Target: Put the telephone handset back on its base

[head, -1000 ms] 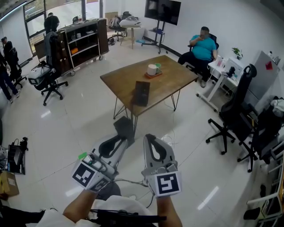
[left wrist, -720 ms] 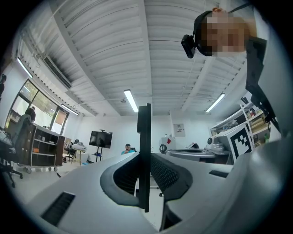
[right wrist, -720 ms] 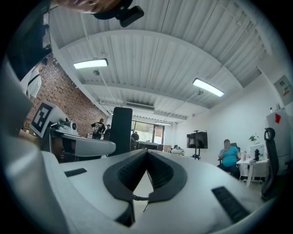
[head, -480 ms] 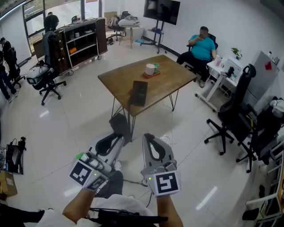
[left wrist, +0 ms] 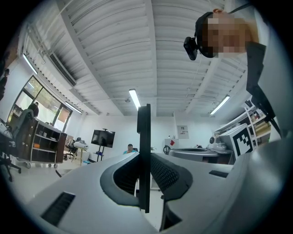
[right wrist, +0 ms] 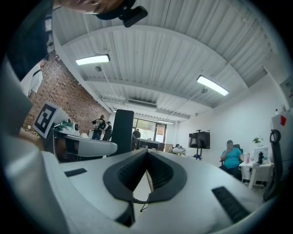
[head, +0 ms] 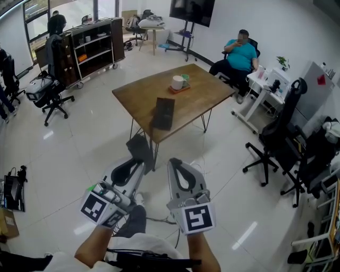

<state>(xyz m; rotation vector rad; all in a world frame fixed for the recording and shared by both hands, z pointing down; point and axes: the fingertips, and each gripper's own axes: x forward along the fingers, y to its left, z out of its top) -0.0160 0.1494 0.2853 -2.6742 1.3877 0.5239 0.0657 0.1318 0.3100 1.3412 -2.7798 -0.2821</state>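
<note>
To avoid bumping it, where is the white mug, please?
In the head view, upper centre, the white mug stands on the far side of the brown wooden table, beyond the flat black slab.

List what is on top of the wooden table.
A black slab lies near the front edge; farther back, a white cup stands on a small tray, something green beside it. The cup's inside and whatever the slab covers are hidden.

Head view: from head height, steeply down over the near left tongs [head: 139, 159] and right tongs [head: 178, 162] to the bench [head: 207, 98] farther off. Each tongs camera sits close behind its own jaws, facing across the room and up toward the ceiling [left wrist: 114, 55]. All three share the far seated person [head: 240, 50] and screen [head: 192, 10].
</note>
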